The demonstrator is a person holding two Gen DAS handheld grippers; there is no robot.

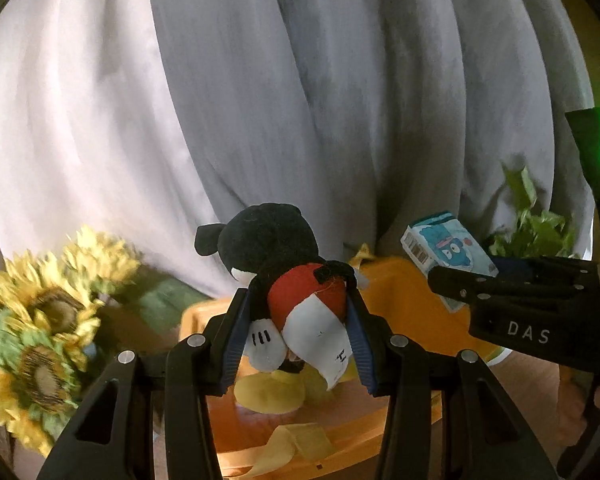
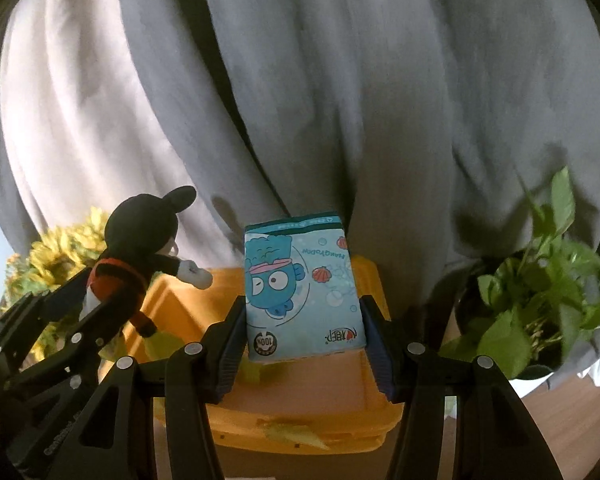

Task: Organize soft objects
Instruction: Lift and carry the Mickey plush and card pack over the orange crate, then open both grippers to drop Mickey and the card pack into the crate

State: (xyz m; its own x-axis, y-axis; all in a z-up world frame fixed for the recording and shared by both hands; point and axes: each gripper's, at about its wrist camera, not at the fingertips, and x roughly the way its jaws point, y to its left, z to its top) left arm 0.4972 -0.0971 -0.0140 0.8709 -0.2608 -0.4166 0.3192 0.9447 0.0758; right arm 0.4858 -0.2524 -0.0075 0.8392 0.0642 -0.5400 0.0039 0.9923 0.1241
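My left gripper (image 1: pixel 298 340) is shut on a Mickey Mouse plush (image 1: pixel 284 272), black head, red shorts, white tag, held above an orange bin (image 1: pixel 404 300). The plush also shows in the right wrist view (image 2: pixel 136 264), at the left, in the left gripper (image 2: pixel 88 312). My right gripper (image 2: pixel 304 344) is shut on a blue tissue pack (image 2: pixel 300 284) with a cartoon fish, held over the orange bin (image 2: pixel 300 404). The pack (image 1: pixel 448 252) and right gripper (image 1: pixel 452 280) show at the right of the left wrist view.
Grey curtains (image 2: pixel 300 100) hang behind everything. Yellow sunflowers (image 1: pixel 36 320) stand at the left. A green potted plant (image 2: pixel 540 292) stands at the right. Yellow scraps (image 1: pixel 296 444) lie in the bin. Wooden floor (image 2: pixel 560 420) shows at lower right.
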